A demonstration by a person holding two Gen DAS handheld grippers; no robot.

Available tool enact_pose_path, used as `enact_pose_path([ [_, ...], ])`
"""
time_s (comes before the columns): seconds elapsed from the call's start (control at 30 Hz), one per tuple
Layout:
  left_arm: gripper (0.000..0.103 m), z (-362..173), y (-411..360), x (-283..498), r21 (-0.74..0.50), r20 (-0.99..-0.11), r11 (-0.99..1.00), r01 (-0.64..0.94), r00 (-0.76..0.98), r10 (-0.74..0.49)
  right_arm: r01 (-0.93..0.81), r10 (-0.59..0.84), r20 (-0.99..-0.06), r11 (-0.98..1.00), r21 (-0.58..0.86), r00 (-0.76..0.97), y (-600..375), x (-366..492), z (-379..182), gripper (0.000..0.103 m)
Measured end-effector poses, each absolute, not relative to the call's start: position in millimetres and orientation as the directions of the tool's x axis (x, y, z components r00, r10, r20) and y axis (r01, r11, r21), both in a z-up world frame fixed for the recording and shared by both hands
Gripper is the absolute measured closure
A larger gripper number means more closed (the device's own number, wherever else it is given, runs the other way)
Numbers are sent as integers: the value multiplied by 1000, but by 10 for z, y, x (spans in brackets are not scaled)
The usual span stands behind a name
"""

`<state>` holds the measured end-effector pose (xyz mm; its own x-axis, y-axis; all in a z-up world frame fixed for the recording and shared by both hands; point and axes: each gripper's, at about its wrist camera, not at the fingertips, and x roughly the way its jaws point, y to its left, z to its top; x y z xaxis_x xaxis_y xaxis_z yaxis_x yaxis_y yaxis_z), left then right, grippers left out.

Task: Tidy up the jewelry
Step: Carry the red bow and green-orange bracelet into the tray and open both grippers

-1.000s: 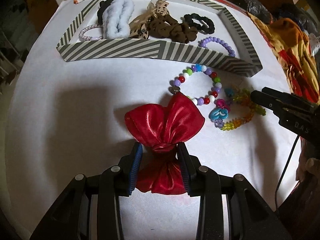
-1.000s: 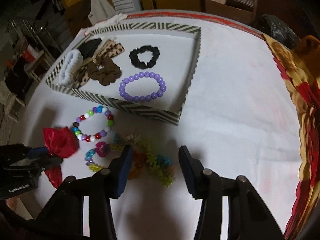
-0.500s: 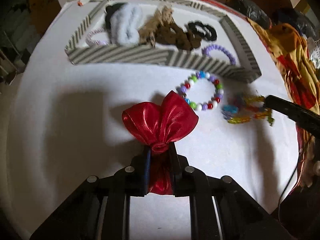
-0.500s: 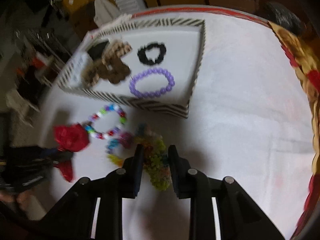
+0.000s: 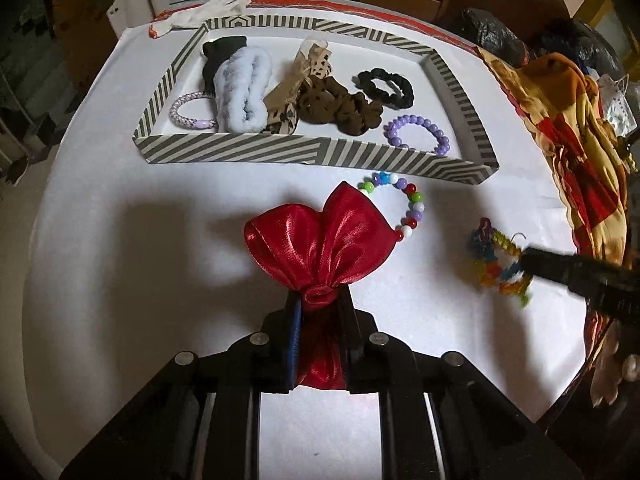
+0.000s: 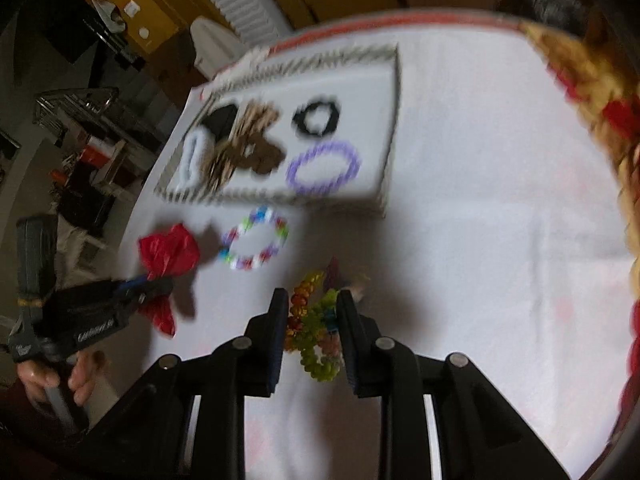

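The red bow (image 5: pixel 320 240) hides part of the multicolored bead bracelet (image 5: pixel 408 204).

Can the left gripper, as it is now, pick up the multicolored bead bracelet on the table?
Probably not yet. The left gripper is shut on the red bow, so its jaws are occupied, and the bow overlaps the bead bracelet from this view. It would have to set the bow down first.

My left wrist view was sharp; right was motion-blurred. Dim room, bright white table (image 5: pixel 120 240), soft shadows near its front edge, fisheye corners black.
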<state>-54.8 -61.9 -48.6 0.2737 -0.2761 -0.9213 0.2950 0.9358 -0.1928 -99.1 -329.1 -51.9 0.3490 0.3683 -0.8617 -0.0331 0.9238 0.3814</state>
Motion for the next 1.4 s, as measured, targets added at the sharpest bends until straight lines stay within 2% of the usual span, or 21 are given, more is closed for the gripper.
enact_pose_path([
  [0.1, 96, -486, -610, -548, -190, -922, 937, 294, 273, -273, 7, 394, -865, 909, 416, 309, -3300, -1038, -645, 70],
  [0.27, 96, -480, -596, -539, -186, -923, 938, 291, 276, -269, 81, 322, -880, 925, 371, 349, -3493, -1119, -646, 70],
  [0.53, 96, -472, -590, -532, -181, -925, 941, 287, 275, -262, 58, 231, -922, 963, 261, 310, -3371, -1121, -826, 70],
  [0.6, 96, -468, -587, -534, -180, -925, 941, 287, 275, -261, 40, 170, -935, 981, 192, 311, -3301, -1096, -910, 71],
  [0.63, 96, -467, -586, -536, -178, -925, 941, 288, 277, -260, 26, 154, -929, 985, 173, 337, -3284, -1111, -906, 72],
  [0.67, 96, -470, -589, -533, -179, -925, 941, 287, 276, -261, 22, 146, -926, 986, 164, 348, -3271, -1117, -906, 88],
  [0.7, 96, -463, -586, -532, -177, -925, 941, 288, 278, -259, 18, 151, -930, 986, 167, 334, -3261, -1112, -923, 96],
  [0.73, 96, -447, -582, -528, -174, -924, 941, 289, 281, -257, 20, 159, -929, 984, 175, 333, -3264, -1117, -909, 97],
  [1.07, 96, -102, -577, -420, -171, -892, 935, 310, 355, -281, -22, 248, -849, 963, 269, 466, -3363, -1130, -104, 97],
  [1.4, 96, 165, -676, -74, -122, -864, 946, 299, 437, -250, -89, 239, -791, 969, 230, 563, -3218, -788, 480, 97],
])
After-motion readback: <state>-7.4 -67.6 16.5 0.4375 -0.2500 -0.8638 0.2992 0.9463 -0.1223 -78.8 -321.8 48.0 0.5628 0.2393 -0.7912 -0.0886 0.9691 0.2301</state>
